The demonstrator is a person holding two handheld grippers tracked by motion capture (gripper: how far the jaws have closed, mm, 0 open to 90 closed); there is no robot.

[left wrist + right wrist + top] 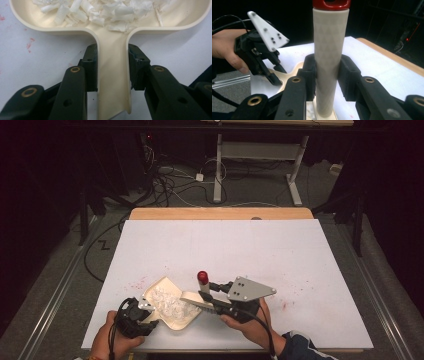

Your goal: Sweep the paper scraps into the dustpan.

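Item: sweeping of paper scraps into a dustpan. We are holding the dustpan (pixel 167 305) by its handle with the left gripper (pixel 145 312); its jaws are pinching the cream handle from both sides, just behind where the pan widens. The pan is lying flat on the white table (pixel 260 250), near the table's front edge, left of centre. Scraps (pixel 100 11): white, shredded, already heaped inside the pan against its back wall. Brush (pixel 202 295): we are gripping its pale, red-capped handle with the right gripper (pixel 216 296), jaws clamped on the shaft, which is standing roughly upright; the bristle head is resting at the pan's open right lip. Judgement on method: we are probably finishing the sweep, so we are keeping the pan's lip pressed to the table so nothing slips beneath it, and drawing the brush in short strokes toward the pan's back wall. We are holding the left gripper steady while the right one does the moving, and tilting the pan back before any lift so the heap is not spilling. Faint red specks are marking the table beside the pan; these are stains, not scraps.
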